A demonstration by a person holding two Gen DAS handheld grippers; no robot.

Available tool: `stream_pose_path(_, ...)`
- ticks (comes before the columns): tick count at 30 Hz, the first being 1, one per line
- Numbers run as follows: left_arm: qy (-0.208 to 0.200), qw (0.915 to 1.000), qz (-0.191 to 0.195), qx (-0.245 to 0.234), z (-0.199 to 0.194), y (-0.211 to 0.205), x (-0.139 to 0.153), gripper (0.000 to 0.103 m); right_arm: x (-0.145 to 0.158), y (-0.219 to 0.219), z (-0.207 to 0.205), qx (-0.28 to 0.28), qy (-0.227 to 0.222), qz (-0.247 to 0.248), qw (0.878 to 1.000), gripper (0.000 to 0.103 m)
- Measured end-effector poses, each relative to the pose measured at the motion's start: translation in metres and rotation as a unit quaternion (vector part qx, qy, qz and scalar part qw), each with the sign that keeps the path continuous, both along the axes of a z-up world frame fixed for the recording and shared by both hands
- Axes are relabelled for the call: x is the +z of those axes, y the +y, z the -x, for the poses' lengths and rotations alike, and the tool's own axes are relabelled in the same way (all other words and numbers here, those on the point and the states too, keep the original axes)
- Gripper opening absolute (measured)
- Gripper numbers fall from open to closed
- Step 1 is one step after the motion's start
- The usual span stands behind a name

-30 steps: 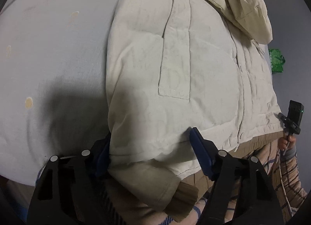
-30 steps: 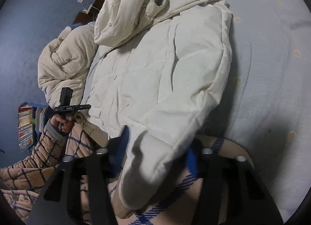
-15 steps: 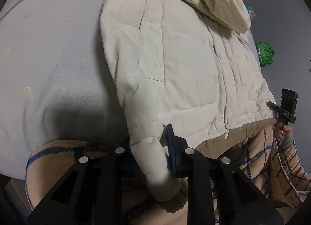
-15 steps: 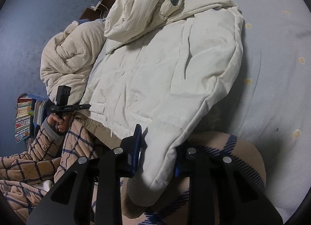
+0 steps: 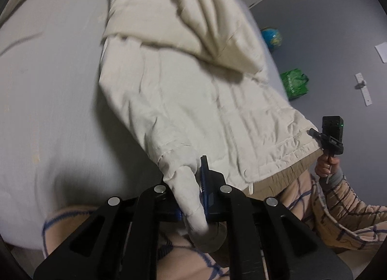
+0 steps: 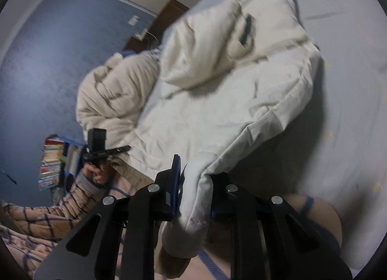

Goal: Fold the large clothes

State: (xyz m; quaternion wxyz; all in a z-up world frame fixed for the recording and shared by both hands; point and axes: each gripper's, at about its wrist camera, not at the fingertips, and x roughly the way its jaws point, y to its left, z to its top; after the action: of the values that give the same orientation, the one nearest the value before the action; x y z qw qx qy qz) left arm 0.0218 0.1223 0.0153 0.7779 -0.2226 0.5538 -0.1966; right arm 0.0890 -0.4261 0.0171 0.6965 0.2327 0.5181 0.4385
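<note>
So both grippers are closing down on the cream puffy jacket [image 5: 188,101] lying on the grey bed [image 5: 53,91] — left gripper [image 5: 191,197] pinching one near corner, right gripper [image 6: 193,190] pinching the other.

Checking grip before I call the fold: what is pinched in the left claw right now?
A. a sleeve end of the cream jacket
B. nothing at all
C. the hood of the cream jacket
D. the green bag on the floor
A. In the left wrist view the left claw is closing on the sleeve end of the cream jacket; the hood lies at the far end and the green bag sits on the floor.
</note>
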Motion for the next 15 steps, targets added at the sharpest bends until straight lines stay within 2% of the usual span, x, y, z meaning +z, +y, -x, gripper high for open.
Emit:
stream_pose_path(8,-0.074,0.9963,0.039,0.020,-0.023,0.008,0.046,0.010,0.046,0.010,-0.030,-0.019,-0.038,-0.061,0.997,0.016)
stream_pose_path(15,-0.101,0.9922,0.059,0.043,-0.041,0.020,0.065,0.010,0.063,0.005,-0.057,-0.051,-0.051,-0.099,0.992,0.016)
